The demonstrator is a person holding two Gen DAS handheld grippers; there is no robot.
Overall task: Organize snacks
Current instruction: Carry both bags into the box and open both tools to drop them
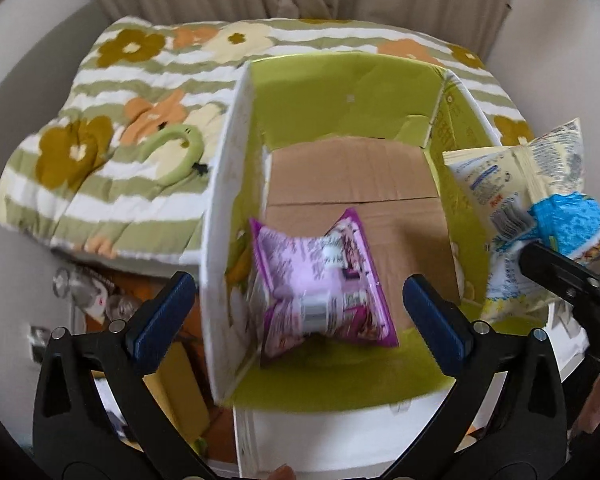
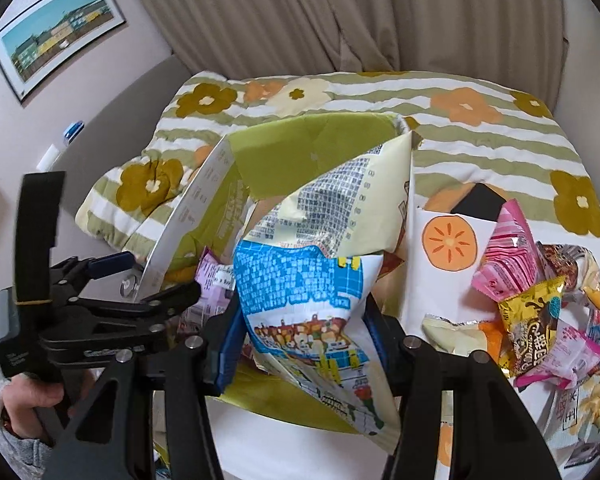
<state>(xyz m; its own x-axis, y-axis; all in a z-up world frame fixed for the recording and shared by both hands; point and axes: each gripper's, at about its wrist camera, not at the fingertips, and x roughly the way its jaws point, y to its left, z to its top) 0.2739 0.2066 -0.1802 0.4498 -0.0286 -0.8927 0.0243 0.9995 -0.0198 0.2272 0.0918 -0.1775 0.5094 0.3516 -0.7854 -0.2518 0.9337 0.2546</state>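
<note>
A green-lined cardboard box (image 1: 340, 92) stands open on the bed. A purple snack packet (image 1: 320, 276) is inside it, blurred, below my open left gripper (image 1: 300, 316), which is empty above the box. My right gripper (image 2: 300, 340) is shut on a blue and cream snack bag (image 2: 300, 280), held over the box's right side; the bag also shows in the left wrist view (image 1: 540, 200). The box shows in the right wrist view (image 2: 292, 152) behind the bag.
A pile of several snack packets (image 2: 540, 312) lies on a white sheet with orange fruit prints (image 2: 448, 244) to the right of the box. A floral striped quilt (image 1: 120, 140) covers the bed, with a green neck fan (image 1: 176, 152) on it. Curtains hang behind.
</note>
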